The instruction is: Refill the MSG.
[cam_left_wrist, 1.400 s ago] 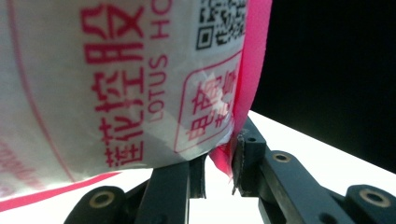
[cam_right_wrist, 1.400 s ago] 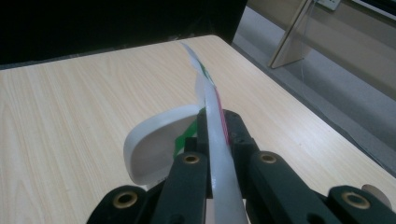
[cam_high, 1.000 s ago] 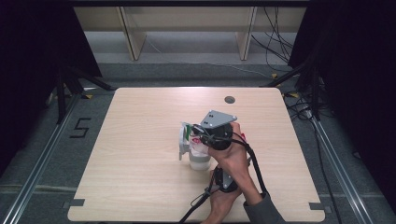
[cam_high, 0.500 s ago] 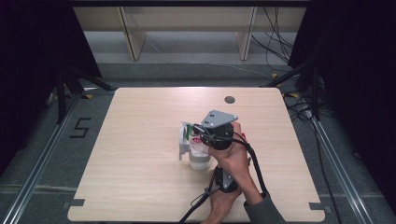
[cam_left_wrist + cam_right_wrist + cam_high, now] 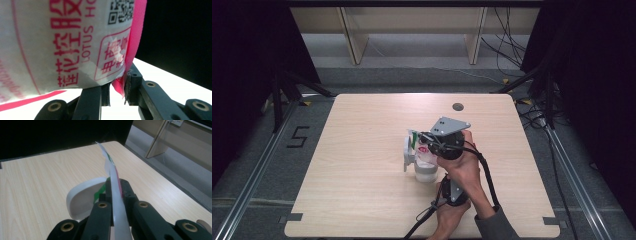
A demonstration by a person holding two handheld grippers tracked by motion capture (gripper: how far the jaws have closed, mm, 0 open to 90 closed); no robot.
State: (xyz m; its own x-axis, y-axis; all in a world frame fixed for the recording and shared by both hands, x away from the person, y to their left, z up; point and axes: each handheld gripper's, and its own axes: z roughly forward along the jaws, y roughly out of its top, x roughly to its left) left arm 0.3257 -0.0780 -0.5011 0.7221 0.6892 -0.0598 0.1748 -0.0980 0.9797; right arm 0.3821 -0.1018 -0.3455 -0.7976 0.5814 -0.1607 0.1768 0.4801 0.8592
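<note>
The right gripper (image 5: 113, 195) has its jaws pinching the flat top edge of a white packet (image 5: 113, 180). The left gripper (image 5: 117, 87) has its jaws clamped on the same packet's pink side seam (image 5: 133, 45). The packet stands above a white cup (image 5: 426, 170) on the counter (image 5: 362, 150), near its middle.

White wrapper (image 5: 62, 42) with pink edge, left gripper view — red print reads "LOTUS" running sideways beside large Chinese characters, partly cut off; a black QR code sits at its top edge and a red-framed box holds more characters. Floor left of the table (image 5: 362, 150), high view — a black "5" (image 5: 298, 137).
</note>
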